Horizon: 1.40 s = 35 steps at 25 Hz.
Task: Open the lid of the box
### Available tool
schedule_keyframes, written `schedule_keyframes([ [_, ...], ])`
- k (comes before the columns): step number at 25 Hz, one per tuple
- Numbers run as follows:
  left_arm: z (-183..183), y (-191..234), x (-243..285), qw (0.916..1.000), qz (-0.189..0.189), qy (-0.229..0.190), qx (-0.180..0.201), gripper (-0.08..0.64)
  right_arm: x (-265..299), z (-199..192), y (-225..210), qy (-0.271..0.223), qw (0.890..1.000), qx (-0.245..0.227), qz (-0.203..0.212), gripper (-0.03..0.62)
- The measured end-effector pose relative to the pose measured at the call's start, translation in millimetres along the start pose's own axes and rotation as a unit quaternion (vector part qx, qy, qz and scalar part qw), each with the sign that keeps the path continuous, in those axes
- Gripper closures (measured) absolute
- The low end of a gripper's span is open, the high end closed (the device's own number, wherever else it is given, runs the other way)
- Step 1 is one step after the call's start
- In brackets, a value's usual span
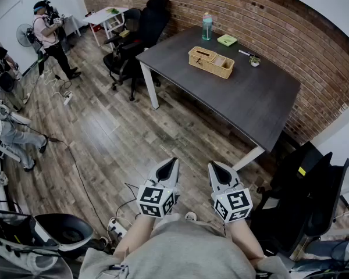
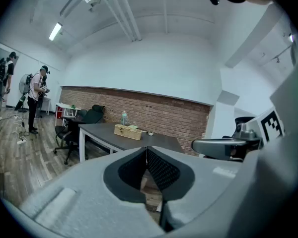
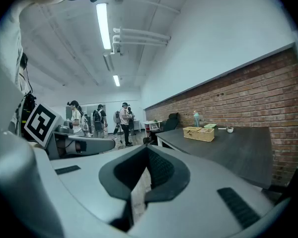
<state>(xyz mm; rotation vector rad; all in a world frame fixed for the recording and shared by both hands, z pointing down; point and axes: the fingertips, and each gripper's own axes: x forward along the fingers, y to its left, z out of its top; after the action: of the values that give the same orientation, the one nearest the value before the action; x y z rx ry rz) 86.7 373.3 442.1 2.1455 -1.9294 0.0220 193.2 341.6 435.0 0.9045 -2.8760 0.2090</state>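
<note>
We hold both tools, left tool point(image 1: 173, 163) and right tool point(image 1: 213, 167), closed tight on nothing. The woven box point(image 1: 211, 61) sits well ahead of them on the table point(image 1: 250, 97). It looks light and stiff and may slide, so we would pinch the lid's front edge. Ahead lies open floor point(image 1: 134, 138).

Box point(image 1: 211, 62) tan woven wicker. Counter point(image 1: 262, 103) dark grey. Wall point(image 1: 291, 22) red-brown brick. Floor point(image 1: 110, 138) grey-brown wood planks. Bottle point(image 1: 207, 27) teal. Left gripper point(image 1: 173, 163) and right gripper point(image 1: 213, 166) pale grey, black-white square markers on cubes.
</note>
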Motion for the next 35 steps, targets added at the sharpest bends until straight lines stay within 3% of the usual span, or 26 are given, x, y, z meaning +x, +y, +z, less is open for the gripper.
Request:
schedule_keyframes([
  [12, -15, -22, -44, 1.0000, 0.005, -0.008, 0.000, 0.540, -32, -7, 29, 0.000, 0.999, -0.024, 0.024, 0.592],
  [21, -13, -26, -47, 0.9998, 0.016, -0.011, 0.000, 0.540, -37, -4, 35, -0.010, 0.999, -0.019, 0.039, 0.592],
  [35, -20, -22, -39, 0.9996, 0.029, -0.006, 0.006, 0.538, -26, -13, 21, -0.004, 1.000, -0.007, 0.028, 0.591],
])
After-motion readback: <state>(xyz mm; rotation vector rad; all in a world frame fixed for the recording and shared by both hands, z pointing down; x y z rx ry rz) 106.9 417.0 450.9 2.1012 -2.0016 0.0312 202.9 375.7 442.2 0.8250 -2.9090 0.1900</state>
